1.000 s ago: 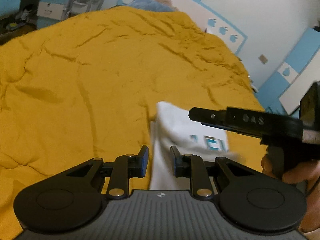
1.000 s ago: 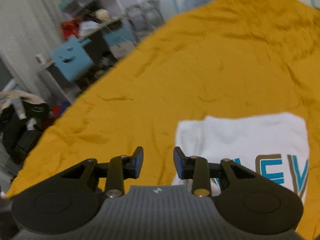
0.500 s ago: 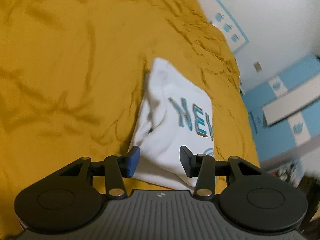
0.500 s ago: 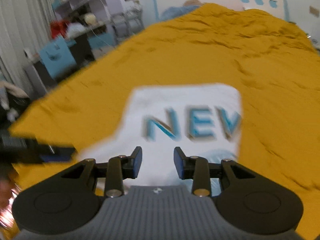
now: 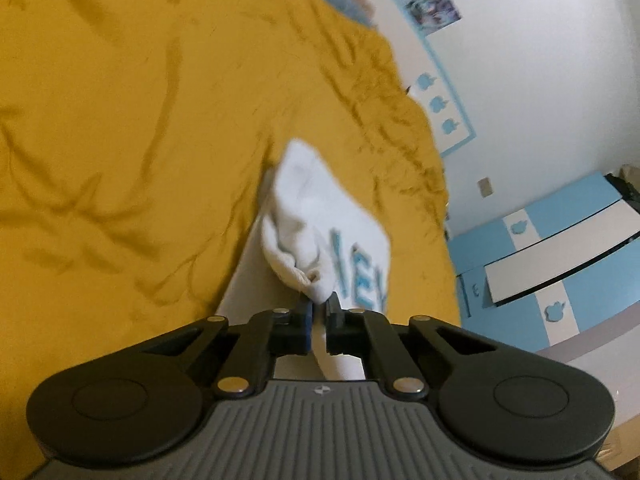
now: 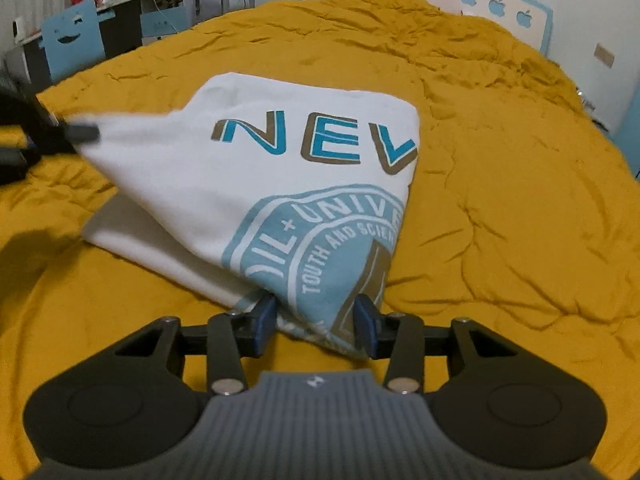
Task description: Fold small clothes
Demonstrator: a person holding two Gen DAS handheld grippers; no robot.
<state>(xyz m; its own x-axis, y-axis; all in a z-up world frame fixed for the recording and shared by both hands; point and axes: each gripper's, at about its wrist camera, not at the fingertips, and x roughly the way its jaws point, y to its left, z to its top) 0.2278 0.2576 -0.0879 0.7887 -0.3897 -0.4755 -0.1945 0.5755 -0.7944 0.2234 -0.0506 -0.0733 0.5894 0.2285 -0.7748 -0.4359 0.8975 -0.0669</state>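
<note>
1. We see soft, even indoor light in both views; we cannot tell its source.
2. In the left wrist view the yellow bedspread (image 5: 120, 128) and white shirt (image 5: 320, 216) are smeared by motion blur.
3. In the right wrist view the shirt's print reads sharply, yet left of the shirt the left gripper (image 6: 76, 132) is blurred.
4. Beside the shirt a soft shadow lies on the bedspread.
5. Fisheye distortion bends the walls, and dark corners vignette each frame.
</note>
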